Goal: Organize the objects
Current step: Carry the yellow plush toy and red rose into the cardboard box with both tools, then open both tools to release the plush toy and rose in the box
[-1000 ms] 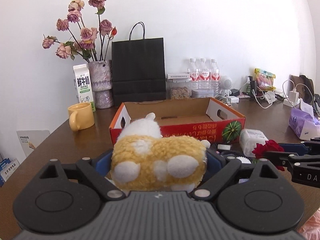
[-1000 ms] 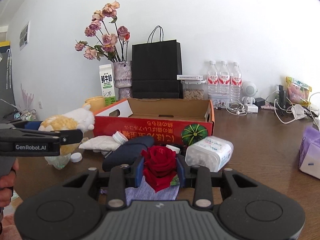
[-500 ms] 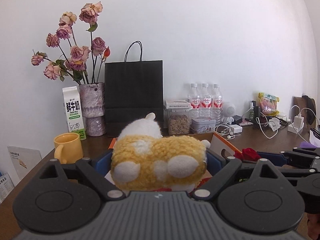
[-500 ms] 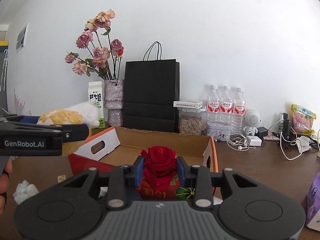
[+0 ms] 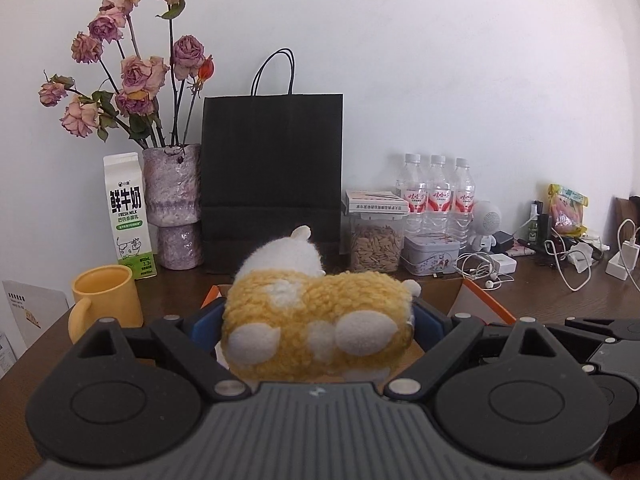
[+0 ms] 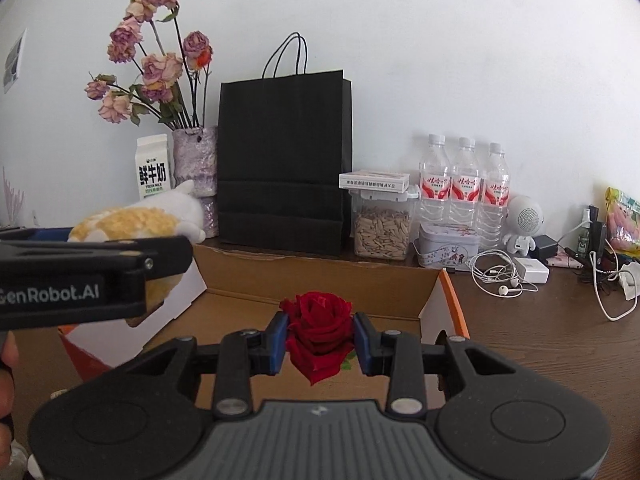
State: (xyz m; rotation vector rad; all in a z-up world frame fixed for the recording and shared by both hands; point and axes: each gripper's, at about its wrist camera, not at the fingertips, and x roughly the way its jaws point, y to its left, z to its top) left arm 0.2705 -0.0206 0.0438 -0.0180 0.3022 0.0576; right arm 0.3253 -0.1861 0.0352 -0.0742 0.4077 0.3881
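My left gripper (image 5: 316, 320) is shut on a yellow and white plush toy (image 5: 316, 320), whose body fills the gap between the blue pads. In the right wrist view the same plush toy (image 6: 132, 220) hangs over the left end of an open cardboard box (image 6: 312, 276). My right gripper (image 6: 320, 338) is shut on a red rose (image 6: 320, 332) and holds it above the box's brown floor. Only the box's orange corner (image 5: 480, 300) shows in the left wrist view; the plush hides the remainder.
Along the wall stand a milk carton (image 5: 128, 216), a vase of dried roses (image 5: 172, 208), a black paper bag (image 5: 272, 184), a seed jar (image 5: 376, 244), a tin and water bottles (image 5: 436, 196). A yellow mug (image 5: 106, 300) sits left. Cables and chargers (image 6: 520, 272) lie right.
Both grippers have moved forward toward the wall with their loads. The box, earlier ahead of them, now lies beneath the rose and the plush toy. Neither grip has changed.
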